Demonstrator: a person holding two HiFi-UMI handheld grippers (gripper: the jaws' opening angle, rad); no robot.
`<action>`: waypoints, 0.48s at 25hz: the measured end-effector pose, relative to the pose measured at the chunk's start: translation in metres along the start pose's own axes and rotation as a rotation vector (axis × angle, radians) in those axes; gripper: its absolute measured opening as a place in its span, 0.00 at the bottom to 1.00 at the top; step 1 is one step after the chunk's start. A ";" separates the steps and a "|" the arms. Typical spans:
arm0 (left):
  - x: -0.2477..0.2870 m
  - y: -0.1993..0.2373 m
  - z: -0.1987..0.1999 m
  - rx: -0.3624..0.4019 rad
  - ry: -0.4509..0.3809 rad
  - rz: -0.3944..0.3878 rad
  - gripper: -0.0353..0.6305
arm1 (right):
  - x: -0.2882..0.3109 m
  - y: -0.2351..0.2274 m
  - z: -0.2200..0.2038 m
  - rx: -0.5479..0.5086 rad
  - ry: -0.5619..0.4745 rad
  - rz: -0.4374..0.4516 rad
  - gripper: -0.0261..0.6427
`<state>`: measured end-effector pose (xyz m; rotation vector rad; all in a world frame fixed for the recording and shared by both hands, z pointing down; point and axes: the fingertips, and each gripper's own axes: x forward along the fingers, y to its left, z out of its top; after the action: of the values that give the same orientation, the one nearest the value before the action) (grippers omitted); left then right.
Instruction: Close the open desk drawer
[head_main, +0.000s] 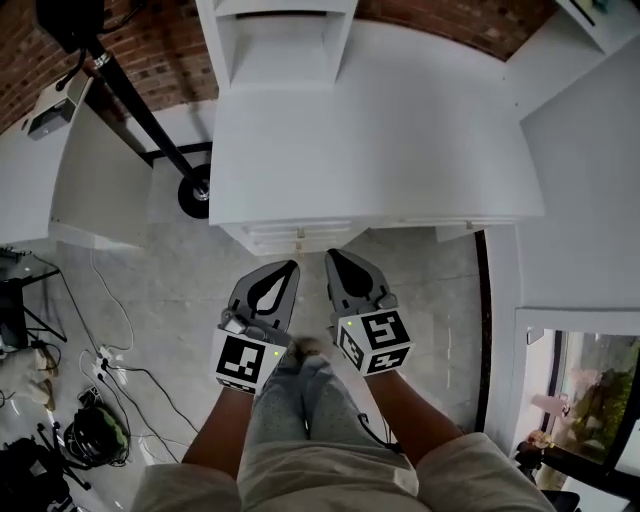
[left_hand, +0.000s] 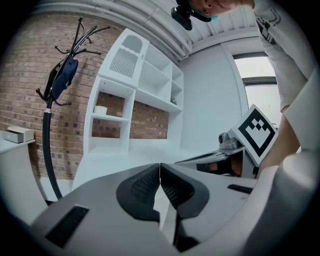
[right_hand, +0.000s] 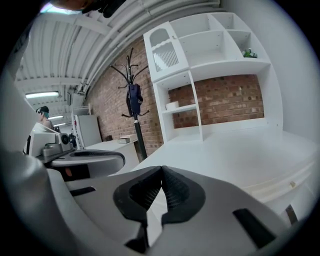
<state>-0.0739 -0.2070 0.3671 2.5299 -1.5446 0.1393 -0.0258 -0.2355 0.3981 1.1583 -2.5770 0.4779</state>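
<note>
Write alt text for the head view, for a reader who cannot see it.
Seen from above, the hand-held left gripper and right gripper point, jaws shut, at the drawer front of a white desk. Cables lie on the floor at left.

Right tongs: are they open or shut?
Shut. In the right gripper view, the right tongs have their tips touching, with nothing between them.

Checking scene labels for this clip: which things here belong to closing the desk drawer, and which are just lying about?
Job: white desk drawer front; white desk; left gripper and right gripper, both shut, empty.
Lying about: black coat stand; white shelf unit; white floor power strip.
</note>
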 end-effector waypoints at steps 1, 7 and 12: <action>-0.005 -0.004 0.008 0.005 0.000 0.004 0.08 | -0.009 0.001 0.007 0.007 -0.014 -0.001 0.08; -0.036 -0.023 0.048 0.020 -0.025 0.038 0.08 | -0.059 0.013 0.052 -0.001 -0.093 0.001 0.08; -0.063 -0.038 0.075 0.009 0.002 0.073 0.08 | -0.104 0.031 0.079 -0.050 -0.140 0.013 0.08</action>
<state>-0.0694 -0.1497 0.2790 2.4803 -1.6400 0.1589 0.0086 -0.1786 0.2815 1.1977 -2.6998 0.3441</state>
